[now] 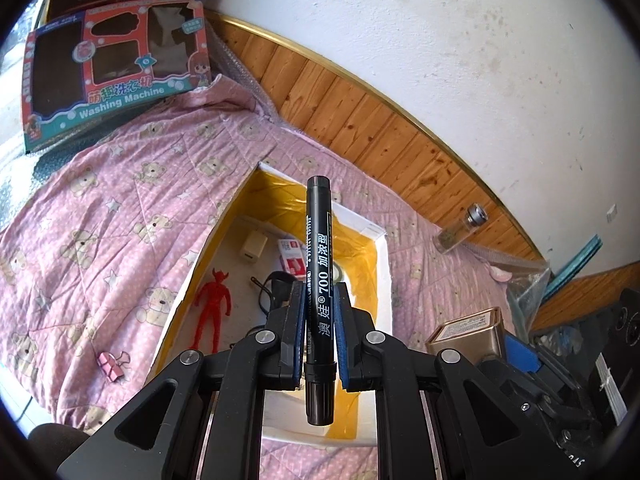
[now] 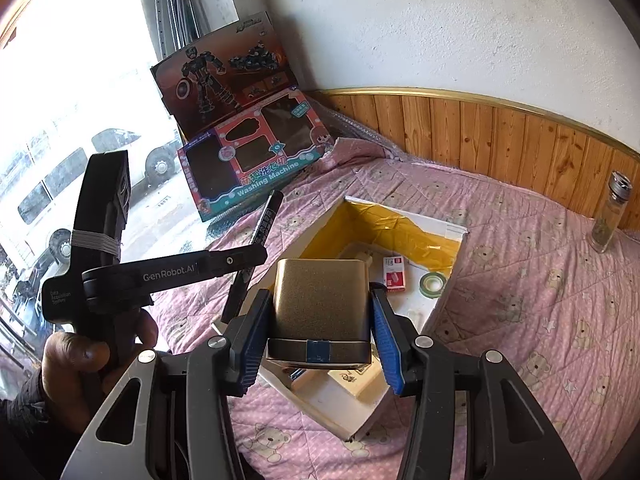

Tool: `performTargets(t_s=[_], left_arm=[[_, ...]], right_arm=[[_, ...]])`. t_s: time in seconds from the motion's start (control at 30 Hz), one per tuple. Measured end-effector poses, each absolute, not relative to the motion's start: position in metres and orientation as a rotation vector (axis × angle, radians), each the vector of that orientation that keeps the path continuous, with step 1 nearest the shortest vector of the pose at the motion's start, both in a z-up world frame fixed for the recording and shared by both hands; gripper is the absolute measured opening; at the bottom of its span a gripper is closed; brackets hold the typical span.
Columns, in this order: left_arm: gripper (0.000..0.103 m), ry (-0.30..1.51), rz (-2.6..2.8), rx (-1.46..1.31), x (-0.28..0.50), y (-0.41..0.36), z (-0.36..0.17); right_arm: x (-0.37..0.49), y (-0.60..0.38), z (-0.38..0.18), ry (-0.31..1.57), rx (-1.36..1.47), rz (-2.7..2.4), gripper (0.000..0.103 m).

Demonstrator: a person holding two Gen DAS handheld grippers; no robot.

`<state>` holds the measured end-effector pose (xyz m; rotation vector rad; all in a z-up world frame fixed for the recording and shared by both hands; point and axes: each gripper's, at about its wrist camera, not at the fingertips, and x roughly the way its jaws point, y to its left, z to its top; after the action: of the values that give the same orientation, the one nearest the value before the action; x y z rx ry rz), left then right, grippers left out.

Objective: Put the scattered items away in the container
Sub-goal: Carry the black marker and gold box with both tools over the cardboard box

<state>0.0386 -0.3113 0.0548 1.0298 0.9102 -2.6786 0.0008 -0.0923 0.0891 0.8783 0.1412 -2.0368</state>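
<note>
Risking a spill onto the bed (image 2: 540,280): left gripper (image 1: 320,330) pinching marker (image 1: 319,280), right gripper (image 2: 318,336) pinching tin (image 2: 320,304), both crowding over the box (image 2: 448,304).

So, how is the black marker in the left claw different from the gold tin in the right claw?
The black marker is long, thin and round; the gold tin is broad and boxy. The marker bears white print along its barrel, while the tin's visible faces look plain, with a darker band at one end. The marker sticks far out past the left claw; the tin fills the right claw. Both are clamped and held above the white box.
</note>
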Motion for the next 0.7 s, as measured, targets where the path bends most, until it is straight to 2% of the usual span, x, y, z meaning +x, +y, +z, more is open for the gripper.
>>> performTargets(t_s=[0.43,0.7], left_arm=[[0.013,0.839,-2.623,1.139,-0.007,-0.327,0.037],[0.014,0.779,-2.560,1.282,-0.034,-0.329,0.003]], right_arm=[[-0.067,-0.127,0.070,0.092,0.985,-2.013,0.050],[-0.101,-0.147,0.039,0.181,1.062,-2.034,0.050]])
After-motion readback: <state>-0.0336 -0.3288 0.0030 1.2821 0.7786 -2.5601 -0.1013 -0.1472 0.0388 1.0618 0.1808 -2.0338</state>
